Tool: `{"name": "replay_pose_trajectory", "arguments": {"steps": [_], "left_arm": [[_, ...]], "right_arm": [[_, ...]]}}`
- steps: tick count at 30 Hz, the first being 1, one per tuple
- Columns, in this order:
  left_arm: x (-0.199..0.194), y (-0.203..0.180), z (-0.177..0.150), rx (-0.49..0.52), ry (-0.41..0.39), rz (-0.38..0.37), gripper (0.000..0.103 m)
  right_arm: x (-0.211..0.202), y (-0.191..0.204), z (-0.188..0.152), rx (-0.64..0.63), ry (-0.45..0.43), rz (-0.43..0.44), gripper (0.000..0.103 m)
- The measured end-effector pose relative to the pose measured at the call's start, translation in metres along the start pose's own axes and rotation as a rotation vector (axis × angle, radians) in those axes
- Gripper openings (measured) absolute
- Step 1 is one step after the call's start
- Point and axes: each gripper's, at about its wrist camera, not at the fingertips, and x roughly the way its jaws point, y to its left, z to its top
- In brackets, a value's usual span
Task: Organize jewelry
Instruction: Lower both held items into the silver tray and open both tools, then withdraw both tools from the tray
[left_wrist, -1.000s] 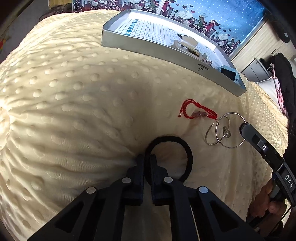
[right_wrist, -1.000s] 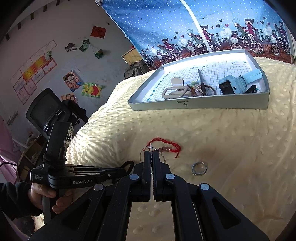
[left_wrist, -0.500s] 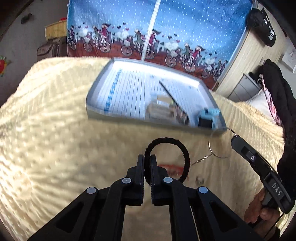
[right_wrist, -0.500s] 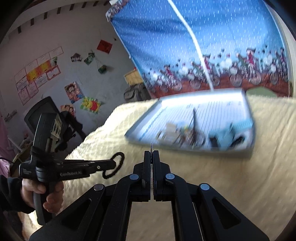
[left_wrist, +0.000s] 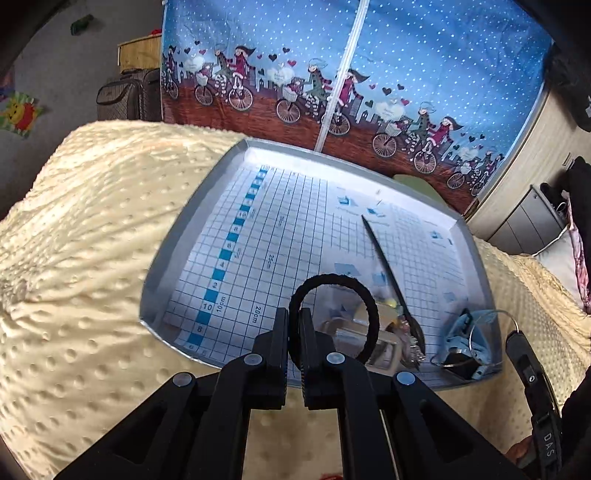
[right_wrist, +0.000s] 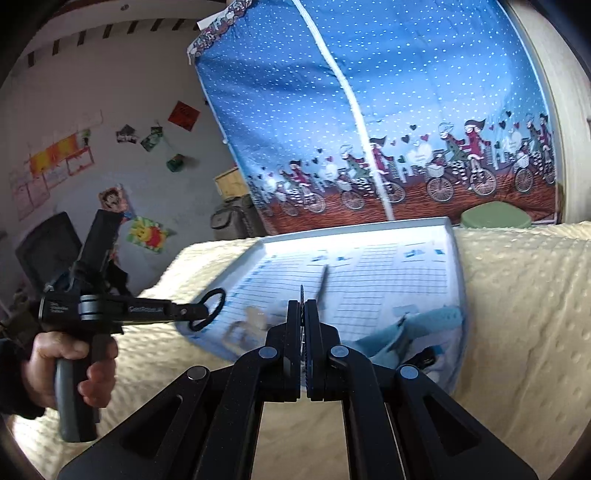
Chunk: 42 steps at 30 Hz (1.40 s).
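We find the left tongs (left_wrist: 293, 332) clamped on a black hair tie (left_wrist: 334, 314), held above the near edge of the grey tray (left_wrist: 177, 236). The right tongs (right_wrist: 306, 317) are pressed together on thin silver hoops (left_wrist: 484, 332), which hang over the tray's right corner beside a light blue item (left_wrist: 465, 343). Inside the tray, on its grid-printed liner, we see a dark slender stick (left_wrist: 388, 273) and a pale clip (left_wrist: 369, 336), the latter blurred. The tray rests on a cream dotted blanket (left_wrist: 81, 221).
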Motion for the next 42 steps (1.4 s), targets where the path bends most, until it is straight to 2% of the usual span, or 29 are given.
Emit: {"name": "replay_pose_trajectory", "arguments": {"steps": [8,10,11,12,13,14,15,16,17,19,20,21,23,25,27,29,36,42], "left_arm": [[0.020,0.001,-0.008,0.004,0.043,-0.014,0.006],[0.020,-0.002,-0.010,0.022,0.053,-0.015,0.011],[0.018,-0.005,-0.011,0.036,0.041,-0.011,0.019],[0.015,-0.006,-0.011,0.045,0.022,-0.010,0.024],[0.010,-0.008,-0.012,0.049,-0.005,-0.006,0.036],[0.006,-0.008,-0.012,0.047,-0.030,-0.003,0.051],[0.000,-0.009,-0.013,0.040,-0.056,-0.005,0.059],[-0.005,-0.008,-0.014,0.034,-0.078,-0.010,0.073],[-0.012,-0.009,-0.015,0.027,-0.105,-0.014,0.078],[-0.027,-0.010,-0.017,0.026,-0.150,-0.030,0.081],[-0.035,-0.011,-0.018,0.036,-0.172,-0.037,0.086],[-0.043,-0.013,-0.019,0.048,-0.194,-0.037,0.088],[-0.068,-0.017,-0.023,0.078,-0.270,-0.030,0.094],[-0.094,-0.019,-0.029,0.107,-0.354,-0.029,0.101],[-0.121,-0.019,-0.034,0.123,-0.428,-0.029,0.103],[-0.143,-0.017,-0.040,0.130,-0.475,-0.032,0.103],[-0.215,-0.002,-0.065,0.111,-0.572,-0.040,0.103],[-0.255,0.015,-0.090,0.113,-0.618,-0.020,0.103]], "right_arm": [[0.010,-0.005,-0.005,0.003,0.051,-0.045,0.002],[0.008,-0.004,-0.004,-0.002,0.060,-0.062,0.003],[0.007,-0.004,-0.004,-0.002,0.062,-0.068,0.007],[0.005,-0.004,-0.004,-0.002,0.061,-0.072,0.015],[0.001,-0.004,-0.003,-0.003,0.055,-0.080,0.021],[-0.001,-0.003,-0.002,-0.006,0.049,-0.086,0.032],[-0.006,-0.001,-0.001,-0.013,0.039,-0.093,0.035],[-0.011,0.001,0.001,-0.021,0.034,-0.101,0.035],[-0.016,0.002,0.003,-0.029,0.029,-0.111,0.035],[-0.028,0.008,0.008,-0.047,0.011,-0.127,0.036],[-0.036,0.011,0.011,-0.057,-0.003,-0.134,0.042],[-0.045,0.015,0.014,-0.066,-0.021,-0.140,0.054],[-0.066,0.024,0.019,-0.078,-0.064,-0.133,0.071],[-0.083,0.032,0.022,-0.087,-0.095,-0.134,0.079],[-0.101,0.042,0.025,-0.092,-0.130,-0.138,0.092],[-0.121,0.053,0.026,-0.092,-0.166,-0.125,0.099],[-0.173,0.091,0.026,-0.141,-0.226,-0.128,0.101],[-0.214,0.117,0.010,-0.182,-0.237,-0.137,0.101]]}}
